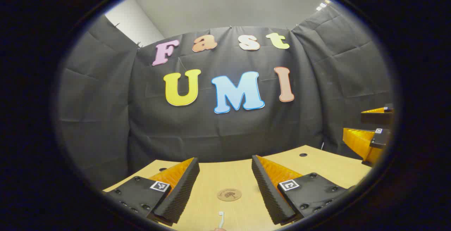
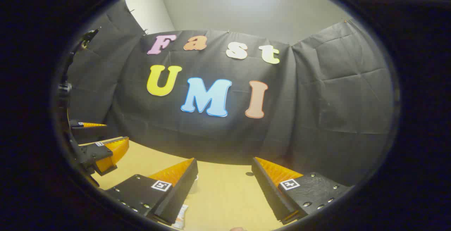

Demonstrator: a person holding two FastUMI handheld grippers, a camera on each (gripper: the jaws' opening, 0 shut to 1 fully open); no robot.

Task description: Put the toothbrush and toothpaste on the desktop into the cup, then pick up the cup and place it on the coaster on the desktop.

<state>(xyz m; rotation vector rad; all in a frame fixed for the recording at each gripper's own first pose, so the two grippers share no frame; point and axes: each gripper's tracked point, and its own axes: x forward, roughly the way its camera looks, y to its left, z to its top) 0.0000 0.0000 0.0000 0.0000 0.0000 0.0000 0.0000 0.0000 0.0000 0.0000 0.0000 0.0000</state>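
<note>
In the left gripper view my left gripper (image 1: 225,185) is open above the wooden desktop (image 1: 317,164). Between its fingers lie a round brown coaster (image 1: 229,194) and, nearer to me, the white head of the toothbrush (image 1: 221,219), both untouched. My right gripper (image 1: 368,130) shows at the far right, jaws apart. In the right gripper view my right gripper (image 2: 223,185) is open over the desktop (image 2: 225,192). A whitish cup edge (image 2: 194,185) peeks from behind its left finger, and the end of the toothpaste (image 2: 180,216) lies under that finger. The left gripper (image 2: 100,141) hangs at the far left.
The black cloth wall closes off the back of the desk in both views. Small dark holes (image 1: 303,154) dot the desktop near its far edge, one (image 2: 249,174) by my right gripper's right finger. A dark stand (image 2: 67,93) rises at the left rim.
</note>
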